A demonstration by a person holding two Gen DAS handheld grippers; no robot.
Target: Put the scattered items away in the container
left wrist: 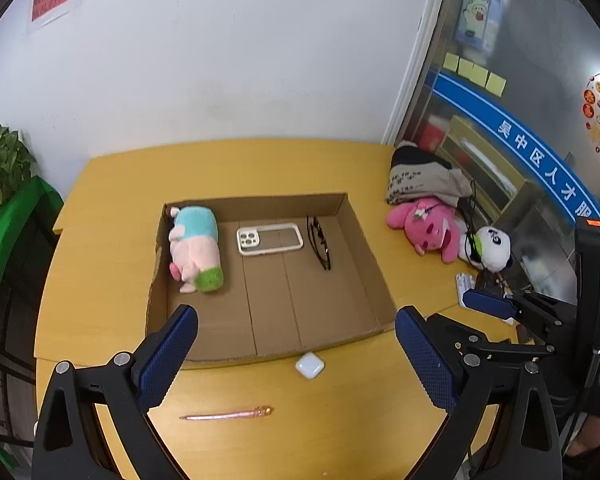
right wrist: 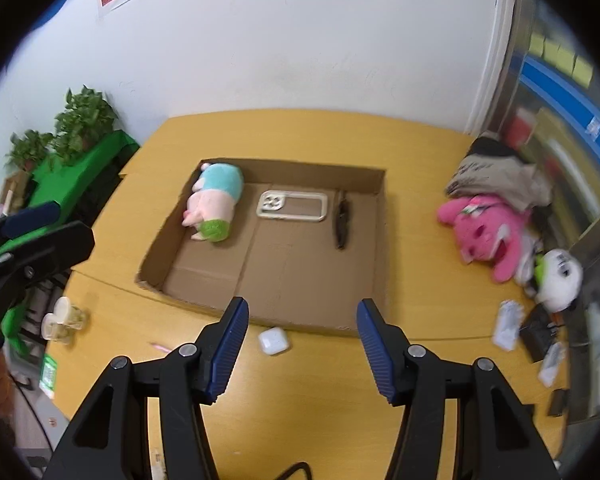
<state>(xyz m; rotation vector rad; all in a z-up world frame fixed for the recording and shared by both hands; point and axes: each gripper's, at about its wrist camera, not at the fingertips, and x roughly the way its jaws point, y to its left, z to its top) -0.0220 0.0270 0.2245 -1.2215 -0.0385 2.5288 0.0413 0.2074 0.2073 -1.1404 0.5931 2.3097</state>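
Blue band (left wrist: 540, 156) on glass reads "吴中区人才".

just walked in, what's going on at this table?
A person holding two handheld grippers is tidying loose items into a shallow cardboard box. Already inside: a plush toy, a phone case and a pair of glasses. Both the left gripper and right gripper are open and hold nothing, hovering near the box's front edge. Still out on the table: a small white case just in front of the box, and a pink pen nearer the camera.
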